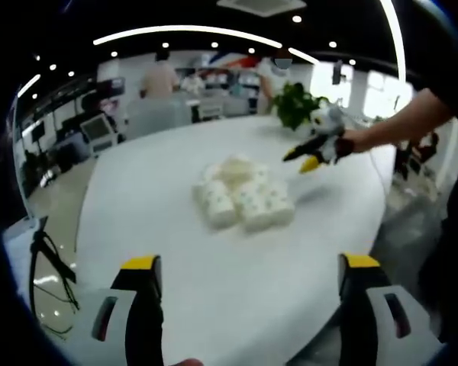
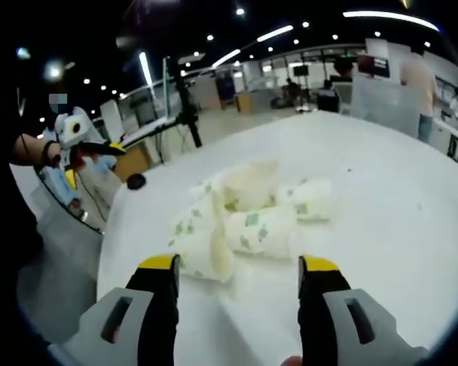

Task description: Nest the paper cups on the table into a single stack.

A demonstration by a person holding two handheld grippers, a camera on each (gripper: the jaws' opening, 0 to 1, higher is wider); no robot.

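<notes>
Paper cups [image 2: 248, 217] lie heaped mid-tabletop [image 1: 175, 252], unstacked, with the right tongs [image 2: 240, 278] spread empty just before them and the left tongs [image 1: 248, 278] spread farther back, so picking one cup seems next.

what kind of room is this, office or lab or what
Probably an open-plan office or lab. A large white table holds the paper cups, with monitors at desks behind, a potted plant, strip ceiling lights and people standing in the background.

Paper cups [image 1: 243, 197] heaped (lying sideways) on table [image 1: 175, 252].
</notes>
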